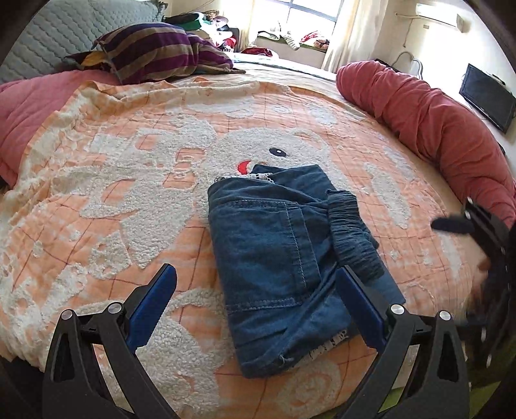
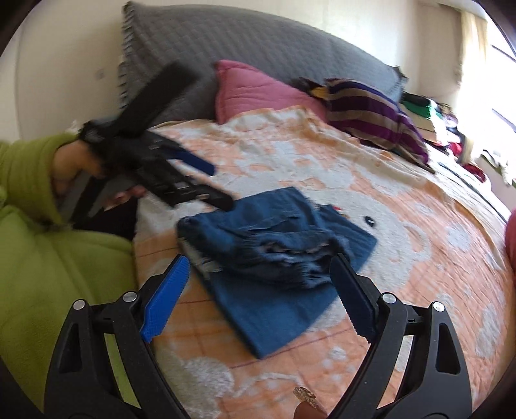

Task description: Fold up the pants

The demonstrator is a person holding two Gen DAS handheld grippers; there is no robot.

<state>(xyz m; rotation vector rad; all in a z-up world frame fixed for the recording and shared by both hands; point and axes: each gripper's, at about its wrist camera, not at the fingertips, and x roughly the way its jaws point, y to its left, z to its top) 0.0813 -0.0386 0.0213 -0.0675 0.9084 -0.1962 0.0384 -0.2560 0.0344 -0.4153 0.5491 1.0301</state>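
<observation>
We note daylight glare from the far white-curtained window; right-wrist view motion-blurred; both views bowed at dark edges.

Open bedspread all around the folded pants; striped pillow and red bolster well apart.

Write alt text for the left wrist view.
Folded blue denim pants lie on an orange and white bear-patterned blanket. The open left gripper hangs over their near end, touching nothing.
</observation>
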